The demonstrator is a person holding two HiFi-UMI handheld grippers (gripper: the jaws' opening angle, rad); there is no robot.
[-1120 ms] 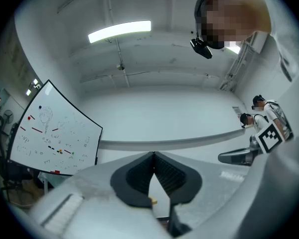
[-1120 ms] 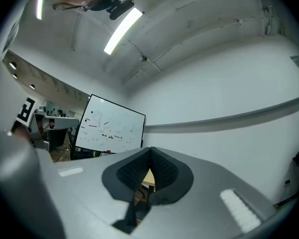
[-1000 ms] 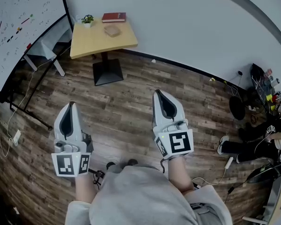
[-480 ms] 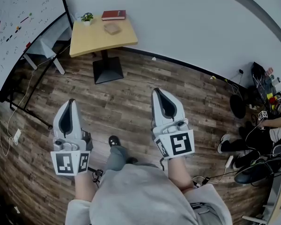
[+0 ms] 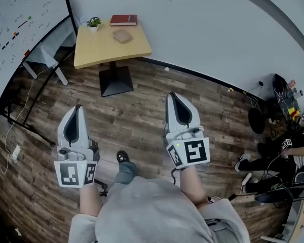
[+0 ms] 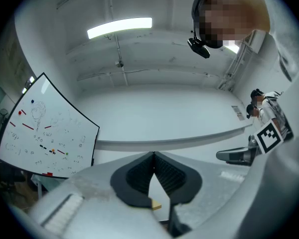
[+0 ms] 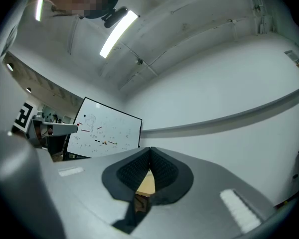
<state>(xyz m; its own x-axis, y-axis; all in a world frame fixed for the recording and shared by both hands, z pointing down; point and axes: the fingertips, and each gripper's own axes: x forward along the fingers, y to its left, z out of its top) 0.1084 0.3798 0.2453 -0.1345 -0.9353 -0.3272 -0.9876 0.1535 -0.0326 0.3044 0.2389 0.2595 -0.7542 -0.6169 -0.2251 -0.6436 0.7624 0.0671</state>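
**Tongs, two.** The left tongs [image 5: 77,108] and the right tongs [image 5: 173,94] are held side by side, well apart from each other, above the wooden floor [image 5: 137,120]. Both tips are pointed ahead toward the wall [image 5: 207,29]. The right pair is carried slightly farther forward than the left. Each is borne on a forearm stretched out from a grey garment [image 5: 142,211]; the hands are hidden under the housings.

In the left gripper view the ribbed pads [image 6: 139,176] are seen pressed together at the tip, with nothing between them. In the right gripper view the same is recorded: tips met, nothing gripped. A sliver of the yellow top is glimpsed through the gap lower down.

**Marker cubes, two.** One is fixed at the rear of the left pair [image 5: 75,173] and one at the rear of the right pair [image 5: 189,153].

**Desk, one.** The desk [image 5: 93,48] is small and yellow-topped, is carried on a single black pedestal and is set against the wall. It is found well ahead of both tongs, to the left of the right pair. Three things are carried on it:
- one potted plant [image 5: 94,22] at the far left corner
- one red book [image 5: 123,19] at the far edge, just beside the plant
- one tan block [image 5: 122,35] near the middle

**Whiteboard, one.** The whiteboard [image 5: 20,29] is placed left of the desk and is marked in red and black.

**Shoe, one.** The dark shoe [image 5: 122,157] is seen on the floor between the tongs.

**Second person, one.** This person [image 5: 289,151] is seated on the floor at the far right, among cables.
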